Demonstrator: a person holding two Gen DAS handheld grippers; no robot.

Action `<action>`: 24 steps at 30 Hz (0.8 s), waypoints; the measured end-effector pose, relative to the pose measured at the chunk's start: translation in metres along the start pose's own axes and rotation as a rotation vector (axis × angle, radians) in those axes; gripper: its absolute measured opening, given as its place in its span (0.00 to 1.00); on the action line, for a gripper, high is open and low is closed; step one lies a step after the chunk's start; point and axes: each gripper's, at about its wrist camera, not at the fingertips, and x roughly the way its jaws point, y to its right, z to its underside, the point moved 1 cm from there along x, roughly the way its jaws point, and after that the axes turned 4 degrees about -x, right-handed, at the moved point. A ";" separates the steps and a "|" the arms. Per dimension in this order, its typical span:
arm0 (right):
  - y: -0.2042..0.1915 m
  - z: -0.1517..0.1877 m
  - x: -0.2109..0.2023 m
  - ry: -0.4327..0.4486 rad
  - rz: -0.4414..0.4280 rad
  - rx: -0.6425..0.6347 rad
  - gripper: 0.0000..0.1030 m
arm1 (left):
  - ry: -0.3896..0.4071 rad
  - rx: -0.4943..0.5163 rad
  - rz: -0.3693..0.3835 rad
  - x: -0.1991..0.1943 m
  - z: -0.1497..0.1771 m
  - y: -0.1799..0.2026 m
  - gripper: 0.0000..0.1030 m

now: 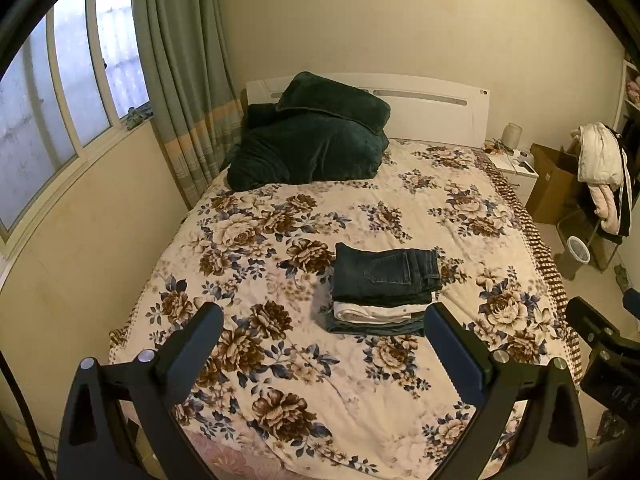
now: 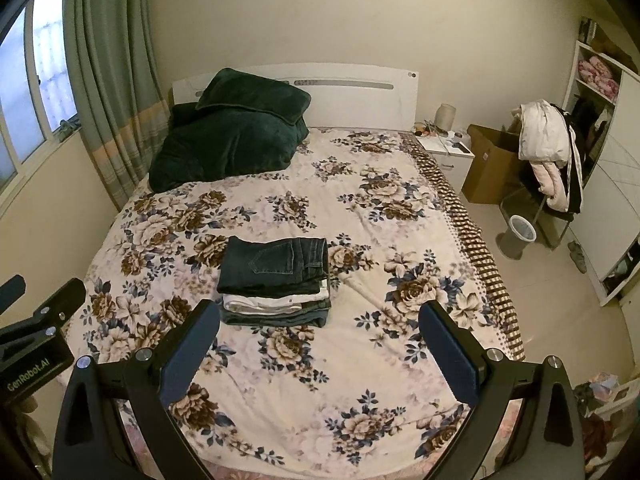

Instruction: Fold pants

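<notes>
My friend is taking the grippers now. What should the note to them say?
Left gripper: open, empty, held above the bed.
Right gripper: open, empty, beside the left one.
Stack of folded pants: dark blue denim jeans on top, a white pair under them, another dark pair at the bottom, on the floral bedspread.
Done: all three look folded.
Left: no unfolded pants in view.

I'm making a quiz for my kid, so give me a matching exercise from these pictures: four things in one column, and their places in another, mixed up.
Things:
1. Stack of folded pants
2. Dark green blanket
3. White jacket
4. Curtain

Places:
A. Beside the window
B. Middle of the bed
C. Draped over a chair
D. By the headboard

Pairs: 1-B, 2-D, 3-C, 4-A
</notes>
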 end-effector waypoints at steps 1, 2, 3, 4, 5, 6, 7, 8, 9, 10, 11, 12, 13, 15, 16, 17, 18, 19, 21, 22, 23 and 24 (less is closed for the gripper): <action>0.000 0.001 0.000 0.001 -0.001 0.000 0.99 | -0.001 0.001 0.002 0.000 0.000 0.000 1.00; 0.000 0.000 0.000 0.000 0.000 0.001 0.99 | -0.001 0.001 0.001 0.001 0.000 -0.001 1.00; 0.000 0.000 0.000 0.000 0.000 0.000 0.99 | 0.001 0.005 0.003 0.000 0.000 0.000 1.00; 0.000 0.000 0.000 -0.001 -0.002 0.000 0.99 | 0.004 0.008 0.001 -0.001 0.001 0.001 1.00; 0.000 0.000 0.000 -0.001 -0.004 0.001 0.99 | 0.006 0.010 0.000 -0.003 0.003 0.002 1.00; 0.000 -0.001 -0.001 -0.001 -0.005 0.001 0.99 | 0.010 0.013 0.001 -0.005 0.004 0.003 1.00; 0.000 -0.001 -0.001 -0.001 -0.006 0.001 0.99 | 0.012 0.013 0.000 -0.005 0.004 0.003 1.00; 0.000 -0.001 -0.001 0.000 -0.006 0.001 0.99 | 0.011 0.013 -0.002 -0.006 0.004 0.004 1.00; 0.000 -0.002 -0.001 0.000 -0.005 -0.001 0.99 | 0.011 0.012 0.002 -0.006 0.004 0.004 1.00; 0.000 -0.001 -0.001 0.000 -0.007 0.000 0.99 | 0.011 0.011 0.002 -0.006 0.004 0.004 1.00; 0.000 -0.001 -0.001 0.000 -0.007 0.001 0.99 | 0.012 0.014 0.000 -0.005 0.004 0.004 1.00; 0.000 -0.002 -0.001 -0.001 -0.007 0.000 0.99 | 0.012 0.015 0.000 -0.005 0.004 0.004 1.00; 0.000 -0.001 -0.002 0.000 -0.008 0.000 0.99 | 0.012 0.014 0.001 -0.006 0.004 0.004 1.00; 0.000 -0.001 -0.002 0.000 -0.006 -0.001 0.99 | 0.013 0.015 -0.001 -0.007 0.004 0.005 1.00; 0.000 -0.001 -0.002 0.000 -0.007 0.001 0.99 | 0.013 0.016 0.001 -0.007 0.004 0.005 1.00; 0.000 -0.001 -0.002 0.000 -0.006 0.000 0.99 | 0.012 0.016 0.002 -0.007 0.004 0.005 1.00; 0.000 -0.001 -0.002 0.000 -0.005 0.001 0.99 | 0.012 0.015 0.000 -0.008 0.005 0.005 1.00; 0.000 -0.001 -0.002 0.000 -0.006 0.002 0.99 | 0.013 0.014 0.001 -0.008 0.005 0.005 1.00; 0.000 -0.001 -0.003 0.000 -0.005 0.003 0.99 | 0.014 0.015 0.000 -0.008 0.005 0.005 1.00; -0.001 -0.001 -0.003 0.001 -0.003 0.002 0.99 | 0.014 0.014 -0.002 -0.008 0.005 0.005 1.00; -0.001 0.000 -0.002 0.001 -0.005 0.002 0.99 | 0.014 0.013 0.001 -0.008 0.005 0.005 1.00; -0.001 0.000 -0.003 -0.001 -0.006 0.003 0.99 | 0.014 0.013 0.002 -0.008 0.005 0.005 1.00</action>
